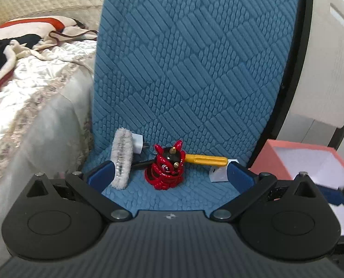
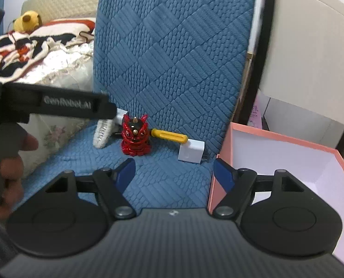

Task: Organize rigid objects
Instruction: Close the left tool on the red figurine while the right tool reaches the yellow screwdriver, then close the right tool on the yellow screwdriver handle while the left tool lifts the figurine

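Observation:
A glossy red and black lion figurine (image 1: pixel 165 168) (image 2: pixel 136 135) stands on the blue quilted cushion (image 1: pixel 190 69) (image 2: pixel 172 69). Behind it lies a yellow-handled screwdriver (image 1: pixel 206 159) (image 2: pixel 169 136). A fluffy white brush (image 1: pixel 122 157) (image 2: pixel 102 133) leans to its left, with a white plug adapter (image 1: pixel 138 144) behind. A white charger block (image 2: pixel 191 153) (image 1: pixel 218 173) sits to its right. My left gripper (image 1: pixel 169 175) is open, its fingers either side of the figurine and short of it. My right gripper (image 2: pixel 174 173) is open over bare cushion, nothing between its fingers.
A pink box (image 2: pixel 287 162) (image 1: pixel 310 162) with a white inside stands open at the right, against the cushion's edge. A bed (image 1: pixel 33 81) with blankets and a yellow plush toy (image 2: pixel 27 20) lies left. A white cabinet (image 2: pixel 310 58) is behind right. A hand (image 2: pixel 7 169) holds the left gripper's handle.

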`<state>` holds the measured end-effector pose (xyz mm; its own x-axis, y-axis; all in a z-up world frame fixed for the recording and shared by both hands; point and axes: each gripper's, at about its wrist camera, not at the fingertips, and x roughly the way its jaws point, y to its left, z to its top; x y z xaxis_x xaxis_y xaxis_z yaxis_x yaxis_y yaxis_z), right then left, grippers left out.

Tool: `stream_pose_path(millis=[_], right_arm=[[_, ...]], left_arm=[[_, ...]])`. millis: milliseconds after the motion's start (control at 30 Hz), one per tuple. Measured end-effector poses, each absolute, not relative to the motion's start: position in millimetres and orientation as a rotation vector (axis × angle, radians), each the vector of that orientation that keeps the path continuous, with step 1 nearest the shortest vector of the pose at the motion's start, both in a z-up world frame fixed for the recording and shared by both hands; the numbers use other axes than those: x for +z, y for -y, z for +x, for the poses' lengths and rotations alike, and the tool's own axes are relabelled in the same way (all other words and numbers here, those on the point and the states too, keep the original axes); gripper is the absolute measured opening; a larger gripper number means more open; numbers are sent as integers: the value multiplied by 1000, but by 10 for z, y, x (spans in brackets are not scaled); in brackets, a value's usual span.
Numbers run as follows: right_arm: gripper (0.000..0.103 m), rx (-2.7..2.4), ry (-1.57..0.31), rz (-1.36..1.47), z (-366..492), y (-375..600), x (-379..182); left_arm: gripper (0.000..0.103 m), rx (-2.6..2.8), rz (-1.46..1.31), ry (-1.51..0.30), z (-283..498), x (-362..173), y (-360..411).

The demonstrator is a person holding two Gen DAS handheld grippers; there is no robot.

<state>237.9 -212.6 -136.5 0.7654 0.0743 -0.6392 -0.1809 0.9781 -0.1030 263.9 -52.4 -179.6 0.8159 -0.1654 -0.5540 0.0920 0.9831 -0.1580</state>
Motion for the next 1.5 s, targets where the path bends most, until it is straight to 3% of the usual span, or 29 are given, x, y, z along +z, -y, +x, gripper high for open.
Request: stream_pose_path(millis=[233, 600, 700, 1033, 1200, 1267, 1500], right_arm=[[58, 160, -717, -261, 2661, 1968, -1633], [59, 265, -662, -391, 3087, 1740, -1782], [67, 281, -657, -451, 3178, 1669, -1826], [66, 339, -721, -800, 3482, 1367, -2274], [57, 311, -753, -878, 3628, 1333, -2408], [49, 292, -745, -930, 3664, 1301, -2471], [44, 256, -719, -1070, 3786, 1225, -2717]], left_arm=[[103, -164, -105, -629, 3003, -1964, 472], [103, -201, -241, -716, 3579, -2135, 190], [103, -232, -265, -737, 3699, -2189, 190], [86, -330, -272, -801, 3970, -2369, 290], [79, -345, -228, -820, 4060, -2430, 384], [78, -341, -213, -827, 4095, -2466, 407], [70, -319, -208, -840, 4190, -2597, 460]])
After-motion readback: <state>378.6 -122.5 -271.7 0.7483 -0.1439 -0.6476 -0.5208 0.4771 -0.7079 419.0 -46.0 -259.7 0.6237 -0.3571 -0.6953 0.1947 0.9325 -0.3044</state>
